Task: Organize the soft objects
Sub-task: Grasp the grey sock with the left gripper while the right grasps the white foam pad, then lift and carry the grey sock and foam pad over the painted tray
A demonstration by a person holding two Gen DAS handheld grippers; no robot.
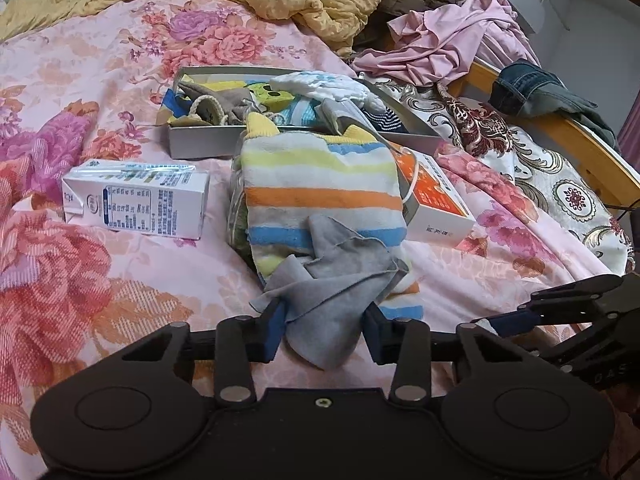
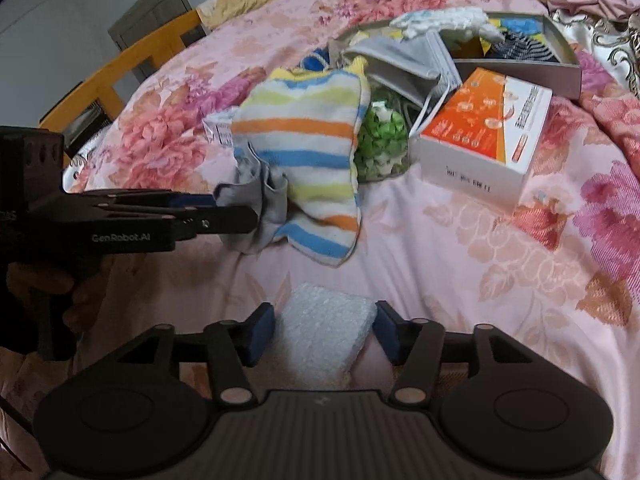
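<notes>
A crumpled grey cloth (image 1: 332, 292) lies on the near end of a striped towel (image 1: 320, 192) on the floral bedsheet. My left gripper (image 1: 325, 326) has the cloth bunched between its blue pads, which touch it on both sides. The right wrist view shows that gripper (image 2: 236, 207) from the side, with the grey cloth (image 2: 264, 200) gathered at its tips beside the striped towel (image 2: 308, 148). My right gripper (image 2: 325, 332) holds a white foam block (image 2: 324, 328) between its pads, low over the sheet. A shallow grey box (image 1: 200, 140) behind the towel holds socks and small cloths.
A milk carton (image 1: 136, 200) lies left of the towel and an orange-and-white box (image 2: 480, 136) right of it. A bag of green bits (image 2: 380, 144) and a grey face mask (image 2: 400, 64) sit between them. Pink clothing (image 1: 448, 44), jeans (image 1: 536, 92) and the wooden bed frame (image 1: 580, 144) border the right.
</notes>
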